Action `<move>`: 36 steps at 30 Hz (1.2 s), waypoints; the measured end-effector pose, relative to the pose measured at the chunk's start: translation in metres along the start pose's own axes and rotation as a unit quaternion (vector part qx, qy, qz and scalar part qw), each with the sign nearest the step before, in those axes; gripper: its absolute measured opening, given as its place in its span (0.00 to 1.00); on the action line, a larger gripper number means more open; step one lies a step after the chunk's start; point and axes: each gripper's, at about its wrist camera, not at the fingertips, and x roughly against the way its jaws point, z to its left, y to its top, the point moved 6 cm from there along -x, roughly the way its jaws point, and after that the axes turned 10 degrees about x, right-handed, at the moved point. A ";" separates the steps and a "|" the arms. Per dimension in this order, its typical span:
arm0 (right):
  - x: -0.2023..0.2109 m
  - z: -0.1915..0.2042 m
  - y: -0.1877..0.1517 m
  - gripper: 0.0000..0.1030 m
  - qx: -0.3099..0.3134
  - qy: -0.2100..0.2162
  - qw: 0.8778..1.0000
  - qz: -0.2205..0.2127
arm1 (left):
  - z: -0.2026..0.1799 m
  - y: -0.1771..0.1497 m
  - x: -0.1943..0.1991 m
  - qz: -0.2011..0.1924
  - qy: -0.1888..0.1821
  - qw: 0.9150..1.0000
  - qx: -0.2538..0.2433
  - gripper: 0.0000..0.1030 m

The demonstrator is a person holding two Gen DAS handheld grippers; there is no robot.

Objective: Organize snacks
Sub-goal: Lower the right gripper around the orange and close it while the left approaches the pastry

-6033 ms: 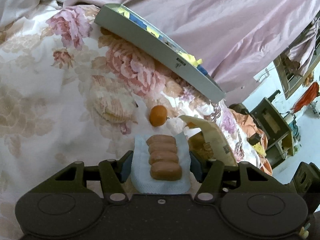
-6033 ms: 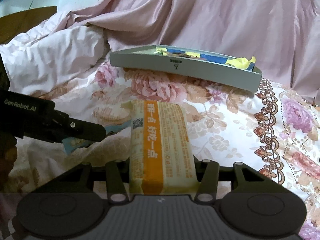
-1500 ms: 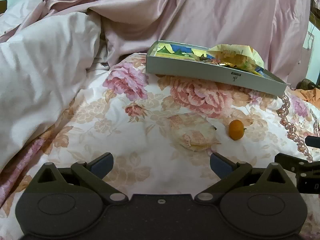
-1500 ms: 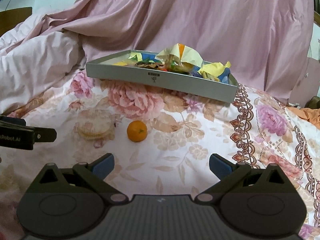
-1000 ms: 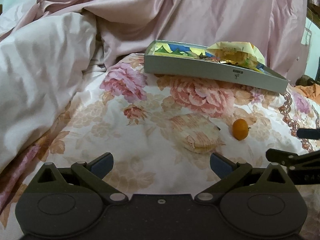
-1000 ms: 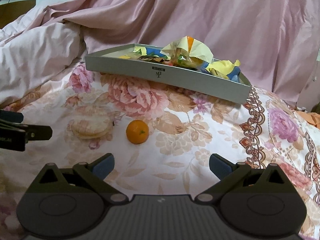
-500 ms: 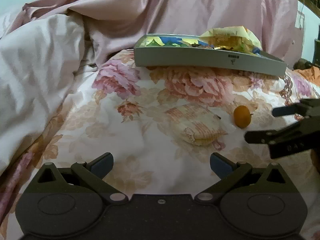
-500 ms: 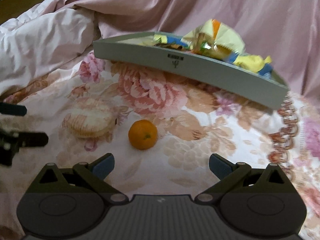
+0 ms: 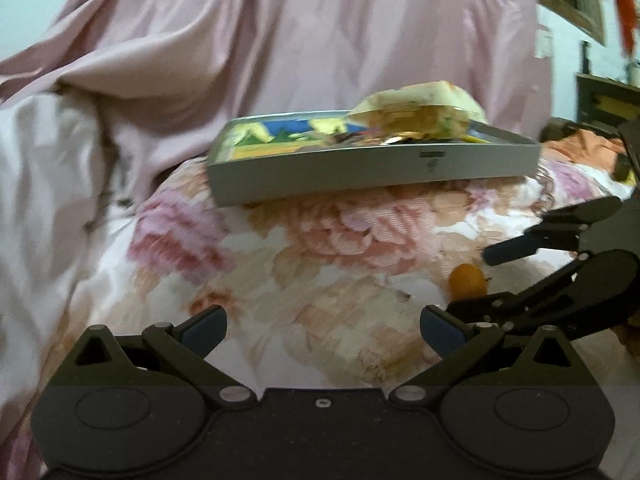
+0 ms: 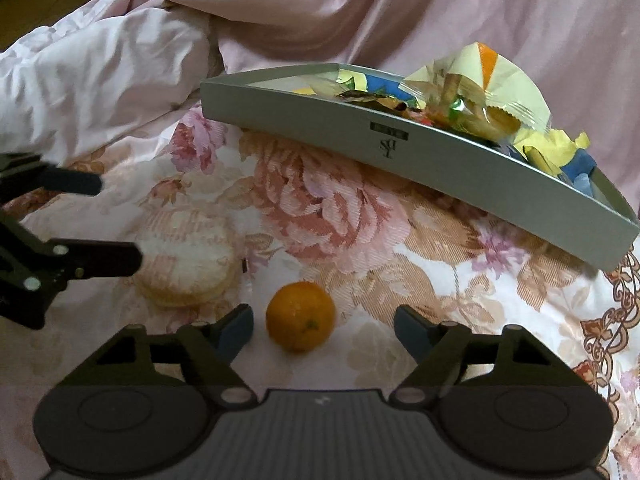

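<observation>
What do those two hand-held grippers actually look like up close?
Both are matte black plastic. The left hand-held gripper and the right hand-held gripper each have two angled linkage fingers with silver pivot pins, blue pads on the fingertips, and a wide body with two round raised discs. No cables or sleeves show.

My right gripper [image 10: 323, 330] now sits low over the orange [image 10: 300, 317], jaws spread either side of it. My left gripper [image 9: 323, 326], emptied of its sausage pack, closes on the wrapped pastry [image 10: 186, 258].
</observation>
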 end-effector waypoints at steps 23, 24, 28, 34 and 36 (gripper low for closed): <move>-0.004 0.008 0.004 0.43 -0.017 0.027 0.999 0.006 | -0.006 -0.014 -0.038 0.043 -0.059 0.996 -0.051 0.99; -0.003 0.008 0.004 0.43 -0.019 0.027 0.999 0.007 | -0.008 -0.014 -0.038 0.045 -0.060 0.996 -0.057 0.99; -0.001 0.008 0.003 0.39 -0.023 0.025 0.999 0.008 | -0.011 -0.018 -0.044 0.057 -0.046 0.995 -0.072 0.99; 0.000 0.008 0.003 0.38 -0.029 0.023 0.999 0.010 | -0.011 -0.018 -0.045 0.057 -0.040 0.995 -0.072 0.99; 0.000 0.008 0.003 0.38 -0.030 0.022 0.999 0.011 | -0.011 -0.018 -0.045 0.057 -0.043 0.995 -0.070 0.97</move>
